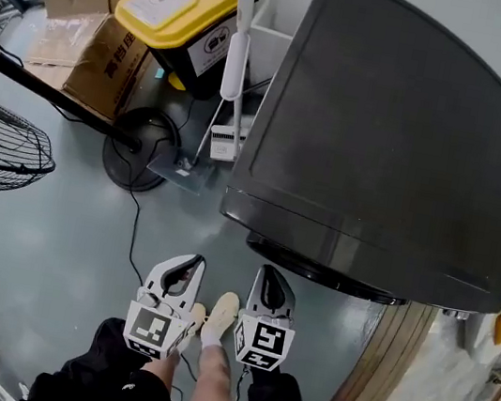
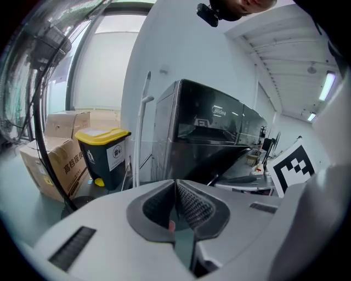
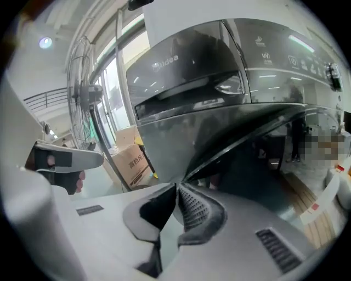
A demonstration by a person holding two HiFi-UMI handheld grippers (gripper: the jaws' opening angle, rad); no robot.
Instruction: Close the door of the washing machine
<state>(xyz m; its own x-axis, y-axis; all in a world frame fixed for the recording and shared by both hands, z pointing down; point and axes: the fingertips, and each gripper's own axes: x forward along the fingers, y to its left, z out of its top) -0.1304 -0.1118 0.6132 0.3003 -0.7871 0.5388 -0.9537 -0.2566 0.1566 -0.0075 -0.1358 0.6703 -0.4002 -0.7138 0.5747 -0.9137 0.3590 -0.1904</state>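
The grey floor [image 1: 68, 212] bears washing machine [image 1: 393, 143], yellow-lidded bin [image 1: 183, 7], cardboard boxes [image 1: 103, 56], fan base [image 1: 140, 148].

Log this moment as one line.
left tool: shut, empty | right tool: shut, empty | washing machine: just ahead | door: state unclear

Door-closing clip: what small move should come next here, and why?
Probably press the right tool forward against the door. Its jaws are shut and empty, its tip is close to the door's edge, and the door seems to stand ajar from the washing machine.
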